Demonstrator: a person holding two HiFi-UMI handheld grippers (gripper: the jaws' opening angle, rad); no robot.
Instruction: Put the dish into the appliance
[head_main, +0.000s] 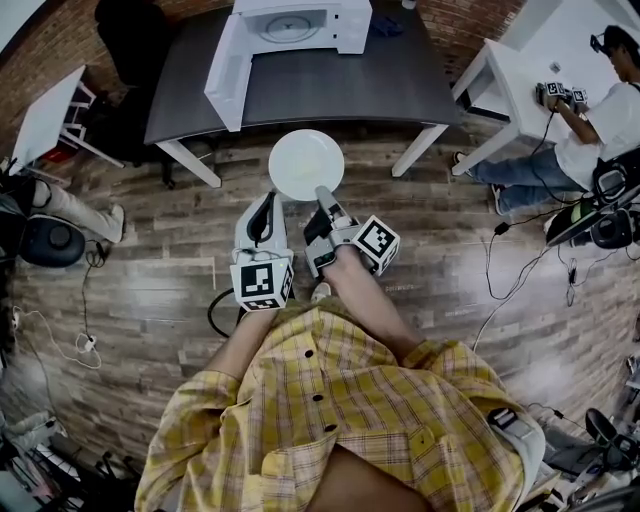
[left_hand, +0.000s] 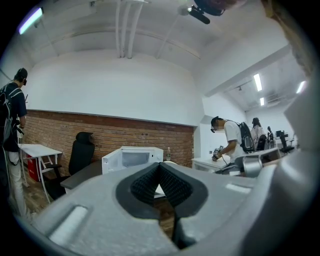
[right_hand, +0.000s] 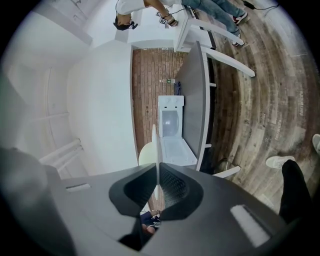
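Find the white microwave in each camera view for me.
Head view: microwave at top centre, door swung open to the left.
Left gripper view: left of centre, just above the jaws.
Right gripper view: centre, turned sideways, beyond the plate.
Shared landmark: the dark table it stands on.

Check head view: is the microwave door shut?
No, the microwave door stands swung wide open over the table, with the plate held in the right tool short of it.

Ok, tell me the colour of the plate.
White. The plate shows best in the head view.
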